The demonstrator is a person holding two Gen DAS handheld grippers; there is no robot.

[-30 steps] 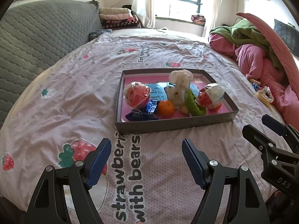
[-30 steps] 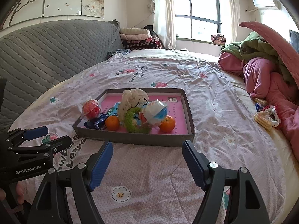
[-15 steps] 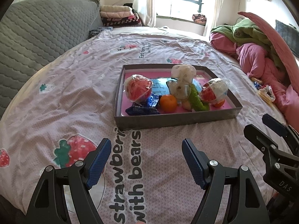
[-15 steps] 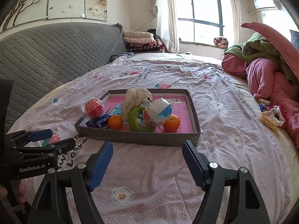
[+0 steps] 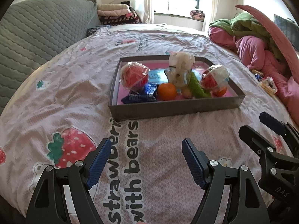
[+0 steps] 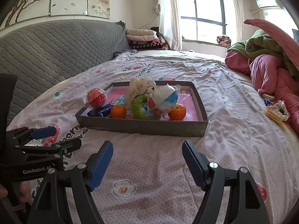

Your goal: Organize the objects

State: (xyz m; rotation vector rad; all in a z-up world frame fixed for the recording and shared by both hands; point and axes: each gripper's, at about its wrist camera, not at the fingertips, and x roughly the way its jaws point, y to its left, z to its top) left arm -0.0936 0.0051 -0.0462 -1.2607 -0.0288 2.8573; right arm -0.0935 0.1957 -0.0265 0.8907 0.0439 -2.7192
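On the bedspread, a shallow grey tray (image 5: 175,108) is sitting with a pink floor, and everything else I can place against it. Inside it are lying a red ball in clear wrap (image 5: 134,76) toward its left wall, a blue packet (image 5: 139,96) at its near-left corner, an orange (image 5: 166,91) just behind the near wall, a white plush toy (image 5: 180,66) in the middle with a green plush ring (image 6: 139,106) leaning by it, a white, red and blue wrapped ball (image 6: 164,99) and a second orange (image 6: 177,111) toward the right wall. Well off to the tray's right, near the heap of pink bedding, a small bundle of snack packets (image 6: 276,109) is lying loose on the bedspread.

Both tools are hanging on the near side of the tray, short of its wall. The left gripper (image 5: 144,160) is standing with its blue pads spread wide and nothing between them; the right gripper (image 6: 147,160) is standing likewise spread and bare.

I am judging that this fits two stages: things gathered into the tray with the job nearly closed, or a full tray waiting to be sorted. Neither gripper is reaching toward any one thing, so the pictures are not settling which. Whichever thing gets picked next, the wrapped balls would call for a gentle, centred pinch, since the film looks slippery.
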